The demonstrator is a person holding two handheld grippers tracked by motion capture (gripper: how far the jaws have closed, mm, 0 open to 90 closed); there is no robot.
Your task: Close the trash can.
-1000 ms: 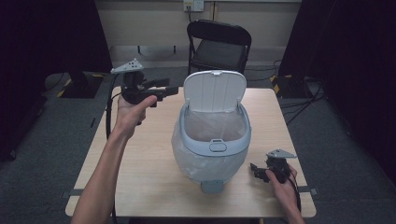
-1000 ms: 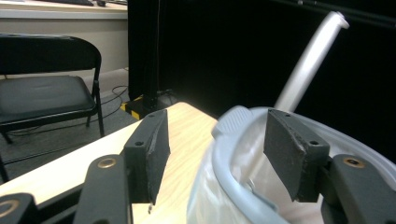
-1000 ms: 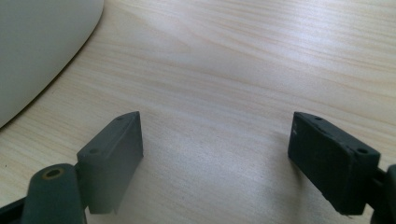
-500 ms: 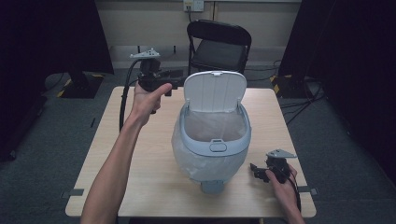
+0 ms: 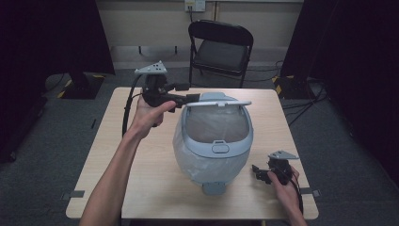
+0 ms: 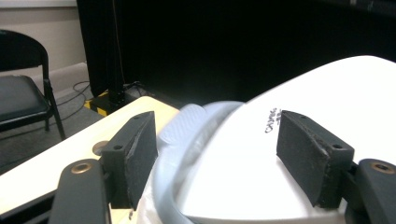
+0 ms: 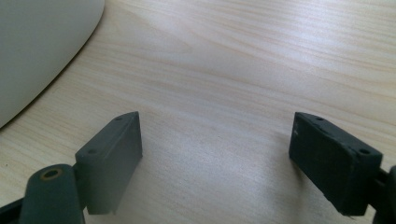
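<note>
A pale blue bin (image 5: 214,150) lined with a clear plastic bag (image 5: 188,155) sits in the middle of the wooden worktop (image 5: 108,155), and its white lid (image 5: 219,100) is tipped low over the back of the opening, seen nearly edge-on from the high view. The left gripper (image 5: 190,99) is right at that lid's left end, held up off the worktop by the left hand (image 5: 148,114), its cable (image 5: 127,110) looping down beside the wrist. From the left gripper view the jaws stand wide apart, one on each side of the lid's white top (image 6: 289,177), with some small dark lettering (image 6: 271,120) between them; I can't tell whether either jaw is touching the plastic. Over at the near right corner, the right gripper (image 5: 258,172) lies low at the worktop in the right hand (image 5: 284,186), well apart from the bin's base. Its jaws are spread too, bare wood grain between them, and the bin's curved wall (image 7: 42,51) sits off to the upper left. A black folding chair (image 5: 221,49) stands beyond the far edge.
</note>
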